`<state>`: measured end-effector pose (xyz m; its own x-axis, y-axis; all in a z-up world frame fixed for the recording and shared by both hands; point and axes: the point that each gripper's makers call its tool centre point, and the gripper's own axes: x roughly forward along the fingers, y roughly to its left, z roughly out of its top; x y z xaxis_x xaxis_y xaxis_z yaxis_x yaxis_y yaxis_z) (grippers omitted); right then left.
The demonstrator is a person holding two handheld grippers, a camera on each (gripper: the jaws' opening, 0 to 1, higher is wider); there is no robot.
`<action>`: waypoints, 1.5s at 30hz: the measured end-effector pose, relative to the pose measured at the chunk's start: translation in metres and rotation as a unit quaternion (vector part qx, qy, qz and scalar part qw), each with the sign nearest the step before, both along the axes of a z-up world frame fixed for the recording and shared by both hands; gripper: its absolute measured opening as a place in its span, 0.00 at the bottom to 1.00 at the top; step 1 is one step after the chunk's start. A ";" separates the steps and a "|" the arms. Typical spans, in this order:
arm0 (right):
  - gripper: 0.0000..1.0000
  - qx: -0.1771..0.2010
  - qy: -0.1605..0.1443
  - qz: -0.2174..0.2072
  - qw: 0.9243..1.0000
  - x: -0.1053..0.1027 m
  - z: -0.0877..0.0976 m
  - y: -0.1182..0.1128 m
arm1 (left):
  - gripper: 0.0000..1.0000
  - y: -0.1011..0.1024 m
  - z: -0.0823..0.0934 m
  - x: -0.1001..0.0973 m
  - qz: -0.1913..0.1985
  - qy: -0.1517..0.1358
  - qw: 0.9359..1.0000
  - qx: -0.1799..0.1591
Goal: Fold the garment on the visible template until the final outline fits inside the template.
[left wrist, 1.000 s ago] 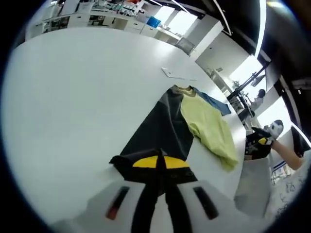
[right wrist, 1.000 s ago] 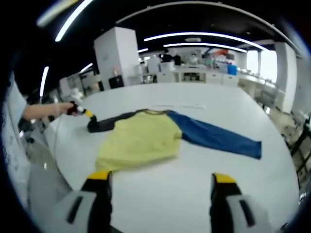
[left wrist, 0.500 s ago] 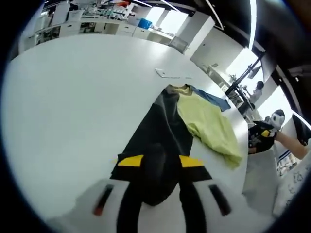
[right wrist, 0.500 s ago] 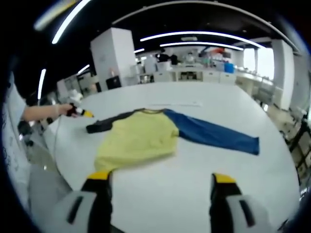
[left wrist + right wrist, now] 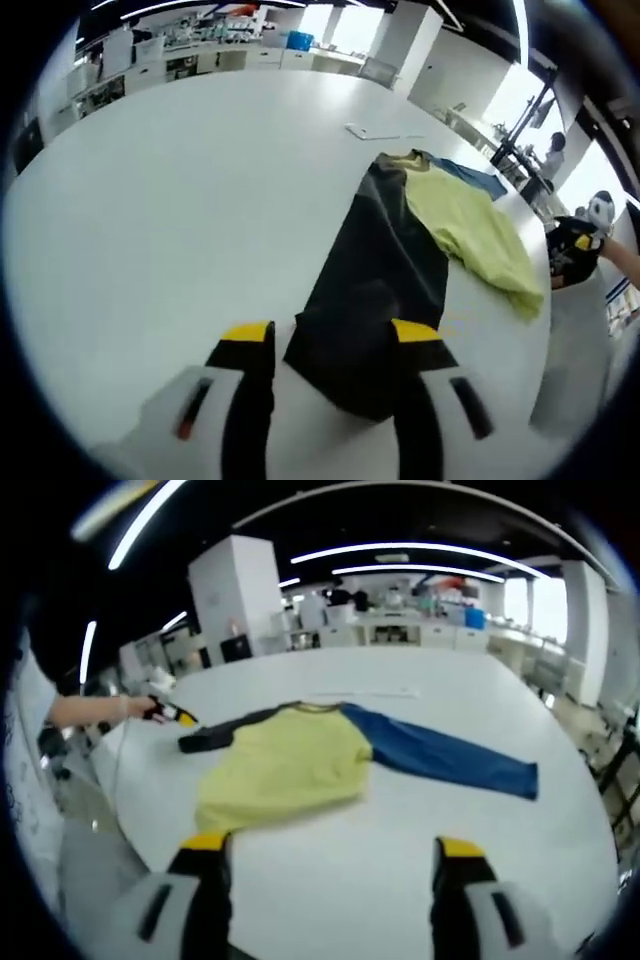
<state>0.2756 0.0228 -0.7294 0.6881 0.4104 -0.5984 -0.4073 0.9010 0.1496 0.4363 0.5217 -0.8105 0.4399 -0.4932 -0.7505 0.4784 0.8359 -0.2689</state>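
**Both Grippers Wide, Shirt Flat on the White Table**

In the left gripper view, the left gripper [image 5: 330, 345] stood with its 2 yellow-tipped jaws spread apart, and the cuff end of the black sleeve [image 5: 375, 280] lay on the table between them, ungripped. That sleeve ran away up the white table [image 5: 170, 190] to the collar, where the yellow body [image 5: 470, 225] of the garment spread off to the right and a sliver of the blue sleeve [image 5: 475, 180] peeked out beyond it. A thin white strip [image 5: 375, 131] lay flat on the table just past the collar.

Over in the right gripper view, the right gripper [image 5: 330, 855] hung above bare table, jaws parted wide, holding nothing. Ahead of it the garment [image 5: 290, 765] lay spread out: yellow torso in the middle, blue sleeve stretched to the right, black sleeve reaching left. At the black cuff, the left gripper came in from the left, held by a person's hand [image 5: 145, 708]. Whether it touched the cuff there, I couldn't tell at that size.
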 end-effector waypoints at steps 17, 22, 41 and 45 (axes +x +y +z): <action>0.82 -0.001 0.000 -0.028 1.000 -0.010 0.003 -0.015 | 0.08 0.018 -0.021 0.034 0.018 0.017 1.000 -0.007; 0.82 0.000 0.000 -0.026 1.000 -0.012 0.001 -0.014 | 0.00 0.024 -0.024 0.034 0.022 0.025 0.999 -0.008; 0.82 0.010 -0.012 -0.016 1.000 -0.007 0.006 -0.004 | 0.00 0.071 -0.001 0.014 0.108 0.002 0.994 -0.032; 0.82 0.013 -0.018 -0.014 1.000 -0.004 0.010 -0.003 | 0.00 0.099 0.000 0.009 0.152 0.002 0.987 -0.049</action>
<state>0.2717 0.0199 -0.7192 0.7205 0.4056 -0.5625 -0.3875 0.9082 0.1585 0.4454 0.6206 -0.8108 0.5765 -0.4090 -0.7073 0.2084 0.9107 -0.3567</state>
